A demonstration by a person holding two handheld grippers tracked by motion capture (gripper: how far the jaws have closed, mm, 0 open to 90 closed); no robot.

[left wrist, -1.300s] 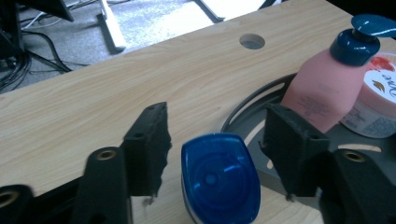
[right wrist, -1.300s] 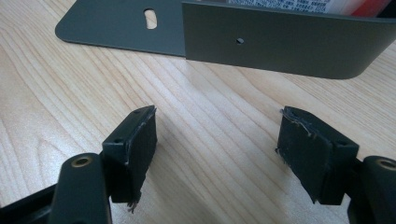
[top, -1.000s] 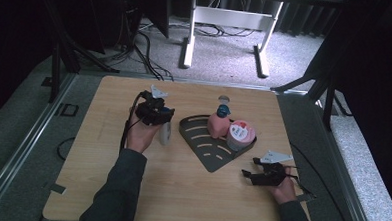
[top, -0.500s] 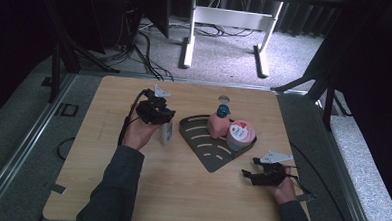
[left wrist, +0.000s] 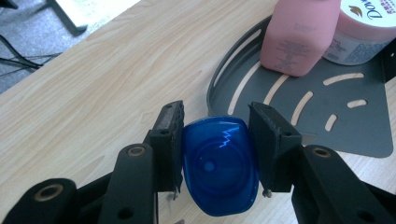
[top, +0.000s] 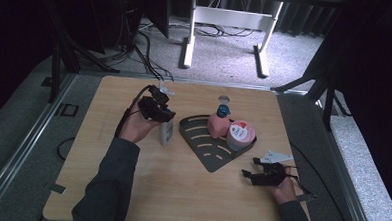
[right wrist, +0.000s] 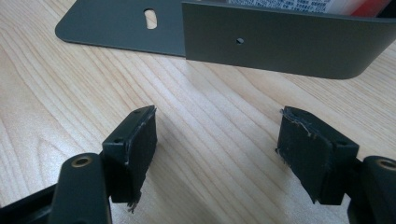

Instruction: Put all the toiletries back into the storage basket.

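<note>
The blue-capped bottle (left wrist: 219, 170), held upright in the clenched left gripper (left wrist: 217, 149), is kept just beside the rack (left wrist: 355, 126), while the right gripper (right wrist: 217, 154) is left open.

Dim high view, bright sharp gripper views.
High view: table (top: 180, 190) moderately lit, surroundings near black from 9 to 11 and 1 to 3 o'clock; floor at 12 brighter; soft, grainy. Left gripper view: even light, white glare streak on blue cap (left wrist: 219, 163), jaws at 6 slightly soft. Right gripper view: crisp wood grain, faint shadow under grey tray (right wrist: 280, 42) at 12.
</note>
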